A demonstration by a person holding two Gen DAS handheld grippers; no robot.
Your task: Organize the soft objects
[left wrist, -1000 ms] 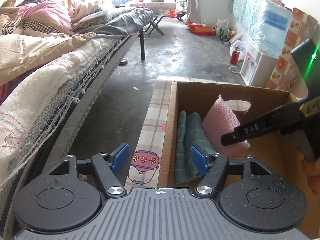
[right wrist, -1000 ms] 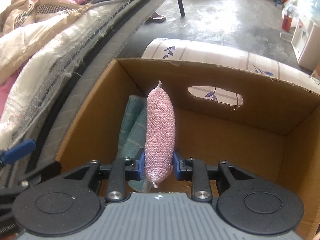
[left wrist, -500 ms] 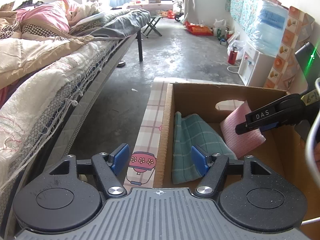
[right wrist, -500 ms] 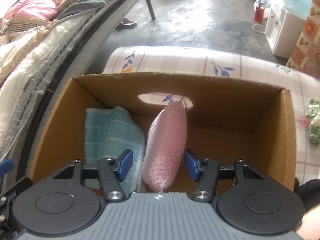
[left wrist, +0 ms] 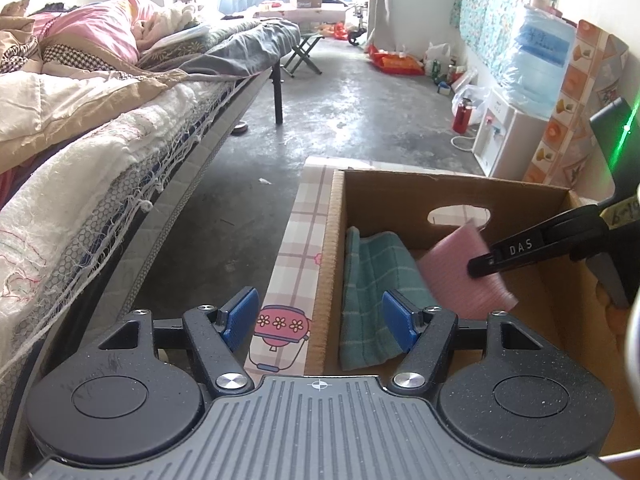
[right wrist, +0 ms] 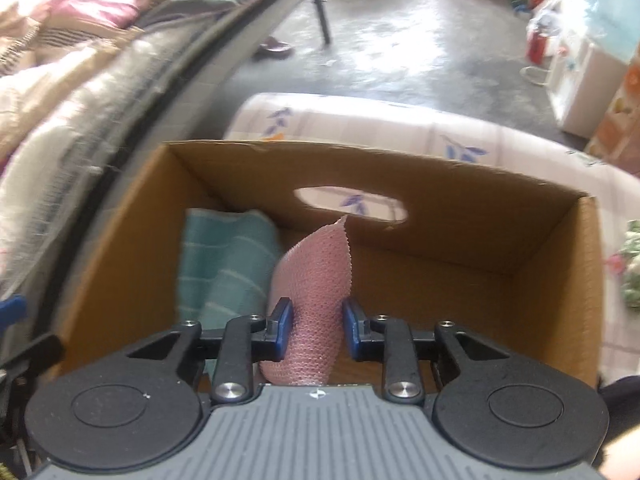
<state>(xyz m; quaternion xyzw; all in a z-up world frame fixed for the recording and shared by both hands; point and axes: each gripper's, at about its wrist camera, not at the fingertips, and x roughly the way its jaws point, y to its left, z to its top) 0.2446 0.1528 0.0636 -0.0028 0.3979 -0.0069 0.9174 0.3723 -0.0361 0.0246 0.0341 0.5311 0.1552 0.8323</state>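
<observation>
A brown cardboard box [right wrist: 500,208] with a handle hole stands on a patterned cloth. A folded teal checked towel [right wrist: 224,256] leans in its left side. A pink mesh sponge cloth [right wrist: 316,280] stands beside the towel. My right gripper [right wrist: 316,330] hovers over the box with its jaws parted around the pink cloth, close to it on both sides. In the left wrist view the box [left wrist: 440,192], towel [left wrist: 372,280] and pink cloth [left wrist: 452,276] show too. My left gripper [left wrist: 320,316] is open and empty over the box's left wall.
A bed [left wrist: 100,128] with heaped blankets runs along the left. A bare concrete floor [left wrist: 360,120] stretches ahead. A water dispenser [left wrist: 516,136] stands at the right wall. A green soft item [right wrist: 632,272] lies on the cloth right of the box.
My right gripper held the pink cloth a second ago, then opened. The jaws now stand narrower around the cloth, which has slumped against the towel. The left gripper barely moved.
</observation>
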